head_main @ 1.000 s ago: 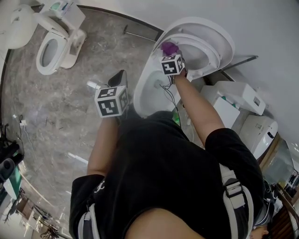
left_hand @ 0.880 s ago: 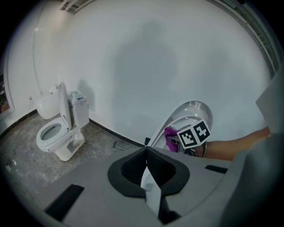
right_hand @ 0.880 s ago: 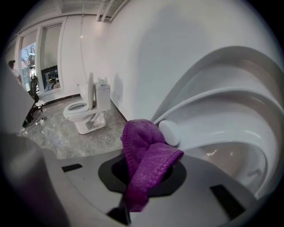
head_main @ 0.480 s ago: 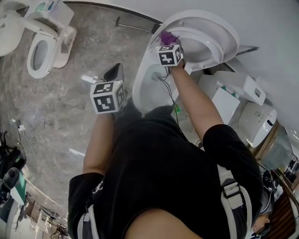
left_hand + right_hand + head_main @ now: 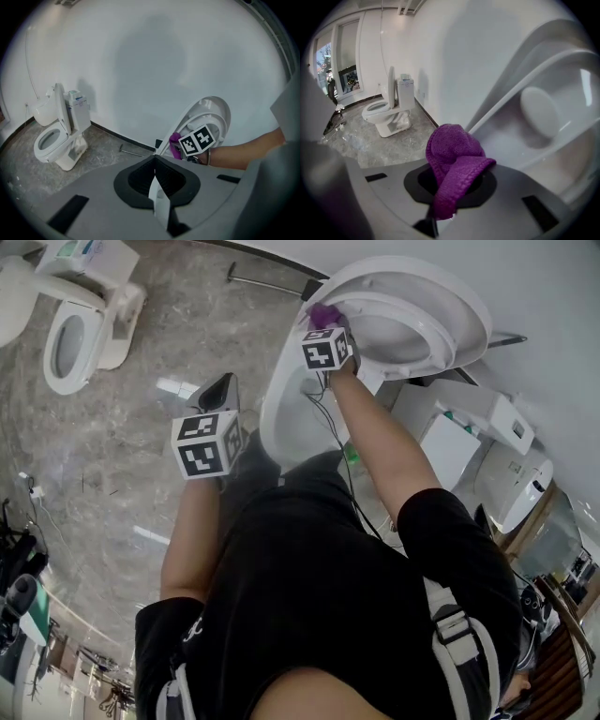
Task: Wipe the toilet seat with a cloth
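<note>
The toilet's seat (image 5: 427,329) is raised against the lid (image 5: 473,310), above the bowl (image 5: 286,404). My right gripper (image 5: 325,329) is shut on a purple cloth (image 5: 323,313) and holds it against the left edge of the raised seat. In the right gripper view the cloth (image 5: 452,157) bulges out of the right gripper (image 5: 449,180), with the seat's underside (image 5: 543,110) just beyond. My left gripper (image 5: 218,390) hangs shut and empty over the floor, left of the bowl. The left gripper (image 5: 154,172) looks toward the raised seat (image 5: 208,115) and the cloth (image 5: 174,140).
A second toilet (image 5: 70,334) stands at the far left on the marbled floor. A metal bar (image 5: 262,282) lies by the wall. White cistern units (image 5: 459,432) crowd the right side of the toilet. My own body fills the lower view.
My right gripper has moved the cloth a little up and left along the raised seat's edge. The left gripper stays shut, drifting slightly left.
</note>
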{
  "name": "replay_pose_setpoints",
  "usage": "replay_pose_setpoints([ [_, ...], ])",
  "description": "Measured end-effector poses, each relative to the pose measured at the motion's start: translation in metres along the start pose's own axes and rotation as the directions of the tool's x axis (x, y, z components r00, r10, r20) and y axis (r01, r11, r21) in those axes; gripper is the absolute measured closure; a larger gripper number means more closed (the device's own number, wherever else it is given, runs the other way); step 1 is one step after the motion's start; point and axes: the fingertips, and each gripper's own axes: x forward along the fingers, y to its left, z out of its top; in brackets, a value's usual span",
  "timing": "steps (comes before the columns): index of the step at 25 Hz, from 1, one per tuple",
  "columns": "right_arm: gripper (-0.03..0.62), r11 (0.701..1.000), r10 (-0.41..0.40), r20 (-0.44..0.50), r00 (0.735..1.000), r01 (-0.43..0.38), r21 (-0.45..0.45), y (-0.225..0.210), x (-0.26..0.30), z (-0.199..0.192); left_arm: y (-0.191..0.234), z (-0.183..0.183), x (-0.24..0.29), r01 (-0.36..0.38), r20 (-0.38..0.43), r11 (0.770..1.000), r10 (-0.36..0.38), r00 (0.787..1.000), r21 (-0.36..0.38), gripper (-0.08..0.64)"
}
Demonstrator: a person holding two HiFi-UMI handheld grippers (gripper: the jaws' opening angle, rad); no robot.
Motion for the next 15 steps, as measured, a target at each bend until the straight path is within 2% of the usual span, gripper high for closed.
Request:
replay_pose_setpoints([
  [7,0.537,0.998,0.000,-0.052,0.999,-0.003,-0.056,0.017,0.041,-0.030,-0.009,-0.020,0.014,0.024,-0.042,0.998,-0.021,0.999,0.052,0.551],
  [15,0.537,0.997,-0.021,0.008,1.000,0.022,-0.075,0.023,0.043,-0.038,-0.011,-0.039,0.028,0.043,-0.074,0.997,-0.039,0.996,0.061,0.551],
])
